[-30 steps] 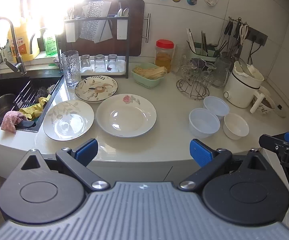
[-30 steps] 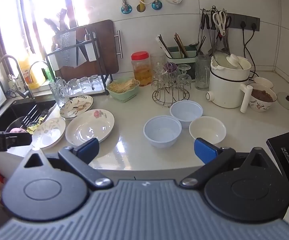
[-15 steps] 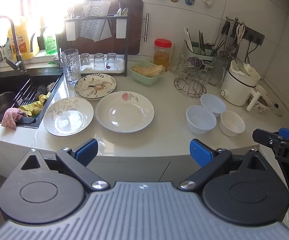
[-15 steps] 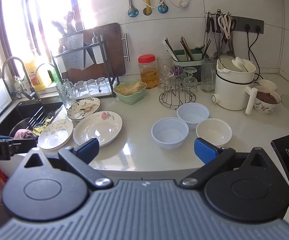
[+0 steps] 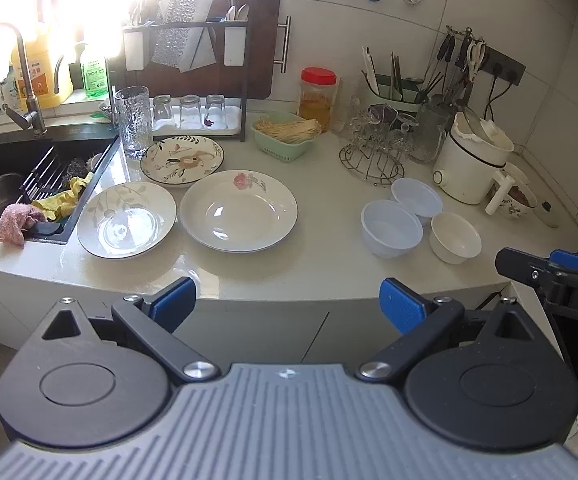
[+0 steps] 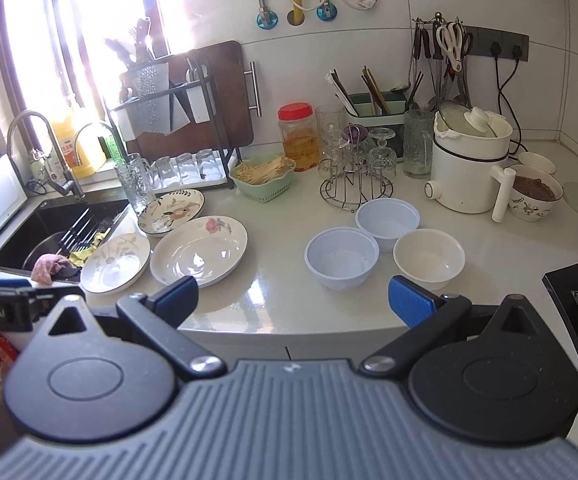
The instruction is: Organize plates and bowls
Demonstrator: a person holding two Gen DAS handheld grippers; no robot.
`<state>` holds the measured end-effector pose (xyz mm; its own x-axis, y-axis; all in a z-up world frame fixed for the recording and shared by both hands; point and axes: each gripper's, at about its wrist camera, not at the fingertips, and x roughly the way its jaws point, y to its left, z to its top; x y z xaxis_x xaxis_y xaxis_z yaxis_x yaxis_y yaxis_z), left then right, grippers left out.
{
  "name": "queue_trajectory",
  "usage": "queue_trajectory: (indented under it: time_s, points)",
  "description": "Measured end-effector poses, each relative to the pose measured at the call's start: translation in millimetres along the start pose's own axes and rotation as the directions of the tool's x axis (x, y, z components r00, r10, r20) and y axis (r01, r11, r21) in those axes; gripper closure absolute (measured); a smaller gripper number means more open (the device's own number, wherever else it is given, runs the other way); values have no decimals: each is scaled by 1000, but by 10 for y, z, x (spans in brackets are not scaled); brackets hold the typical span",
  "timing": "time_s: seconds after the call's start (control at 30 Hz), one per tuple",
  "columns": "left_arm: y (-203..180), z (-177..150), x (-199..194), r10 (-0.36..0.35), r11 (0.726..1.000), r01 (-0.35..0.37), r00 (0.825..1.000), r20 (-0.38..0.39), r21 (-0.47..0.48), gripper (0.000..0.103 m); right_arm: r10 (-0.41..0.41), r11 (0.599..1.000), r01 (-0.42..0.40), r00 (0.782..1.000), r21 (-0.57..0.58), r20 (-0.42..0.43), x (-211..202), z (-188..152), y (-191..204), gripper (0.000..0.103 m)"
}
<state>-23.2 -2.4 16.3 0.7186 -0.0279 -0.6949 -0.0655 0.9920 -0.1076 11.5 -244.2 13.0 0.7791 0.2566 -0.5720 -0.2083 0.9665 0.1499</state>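
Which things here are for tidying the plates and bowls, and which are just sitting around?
For the job:
three plates
three bowls

Just sitting around:
noodle basket
red-lid jar
glass rack
white cooker
pink cloth

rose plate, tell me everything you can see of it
The rose plate is the largest of three plates, round, glossy white and ceramic-looking, with a shallow well, a wide rim and one pink rose with green leaves printed on the far rim. It lies flat and empty on the pale counter, right of the leaf plate. Whether their rims touch is unclear.
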Motion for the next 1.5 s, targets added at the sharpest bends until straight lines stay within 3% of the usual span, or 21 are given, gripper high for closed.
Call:
queue_trajectory:
  time_s: [0.8, 1.03, 1.5]
  points:
    - [-14, 7, 18, 23, 1000, -22, 999, -26, 6, 3, 15, 1000, -15, 999, -3, -39, 84, 42, -12, 0]
    - [188, 105, 188, 9, 1000, -9, 999, -49, 5, 3, 10, 1000, -11, 999, -19, -49, 217, 65, 60, 0]
    - [779, 479, 697, -26, 1000, 27, 997, -68, 16, 3, -99, 995, 99, 992, 3, -82, 660, 150, 367, 0]
